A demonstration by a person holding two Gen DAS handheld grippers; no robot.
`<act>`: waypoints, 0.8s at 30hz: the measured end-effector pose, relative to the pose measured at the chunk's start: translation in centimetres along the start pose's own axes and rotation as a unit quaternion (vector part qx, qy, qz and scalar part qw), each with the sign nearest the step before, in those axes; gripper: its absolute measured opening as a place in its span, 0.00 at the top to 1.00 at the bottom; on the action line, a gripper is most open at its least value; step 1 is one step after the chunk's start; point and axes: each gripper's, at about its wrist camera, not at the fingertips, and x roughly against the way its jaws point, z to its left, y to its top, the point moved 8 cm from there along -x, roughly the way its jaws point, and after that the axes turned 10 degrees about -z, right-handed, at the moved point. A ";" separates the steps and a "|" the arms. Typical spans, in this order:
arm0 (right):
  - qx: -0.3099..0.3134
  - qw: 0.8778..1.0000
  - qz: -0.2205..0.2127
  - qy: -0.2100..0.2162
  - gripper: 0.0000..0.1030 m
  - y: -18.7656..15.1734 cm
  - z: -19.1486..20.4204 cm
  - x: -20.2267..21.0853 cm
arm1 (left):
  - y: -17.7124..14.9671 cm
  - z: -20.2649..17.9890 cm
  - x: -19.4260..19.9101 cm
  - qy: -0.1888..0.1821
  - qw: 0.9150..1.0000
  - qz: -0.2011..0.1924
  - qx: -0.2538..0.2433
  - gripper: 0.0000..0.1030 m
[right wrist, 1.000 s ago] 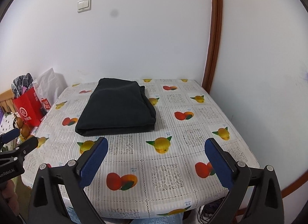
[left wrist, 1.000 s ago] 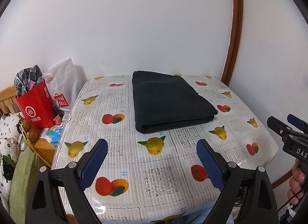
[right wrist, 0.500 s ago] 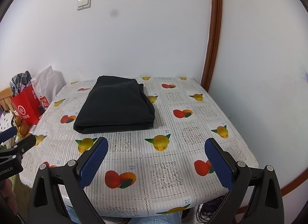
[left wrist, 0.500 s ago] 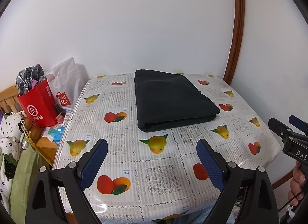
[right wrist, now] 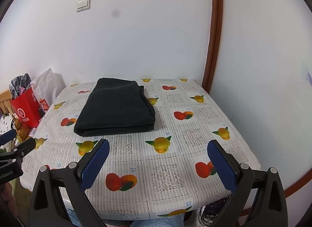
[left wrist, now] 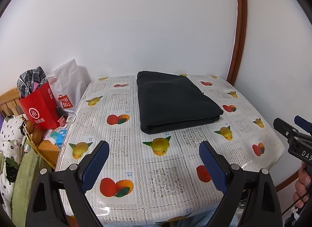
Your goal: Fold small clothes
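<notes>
Folded black fabric garment (left wrist: 175, 102) lies ahead of both grippers, long axis toward the wall; left gripper (left wrist: 154, 165) and right gripper (right wrist: 159, 165) spread, empty, roughly equidistant.

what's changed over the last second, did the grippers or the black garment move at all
Both open grippers, left and right, have drawn slightly back from the table, gripping nothing. The folded black garment lies where it was, untouched.
</notes>
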 end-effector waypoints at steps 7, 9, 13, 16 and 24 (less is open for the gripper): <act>-0.001 1.000 0.002 -0.001 0.04 -0.1 -0.2 -0.1 | -0.2 0.3 0.0 0.001 1.000 0.003 0.003 0.09; -0.002 1.000 0.002 0.000 0.04 -0.1 -0.2 -0.1 | -0.3 0.5 -0.1 0.001 1.000 0.004 0.004 0.09; -0.008 1.000 0.004 0.001 0.04 -0.3 -0.2 -0.2 | -0.3 0.6 -0.1 0.000 1.000 0.004 0.004 0.09; -0.005 1.000 0.002 -0.002 0.04 -0.3 -0.3 -0.2 | -0.3 0.6 -0.1 0.000 1.000 0.005 0.004 0.09; 0.002 1.000 0.001 -0.004 0.04 -0.3 0.1 0.0 | -0.3 0.5 -0.1 0.000 1.000 0.004 0.005 0.09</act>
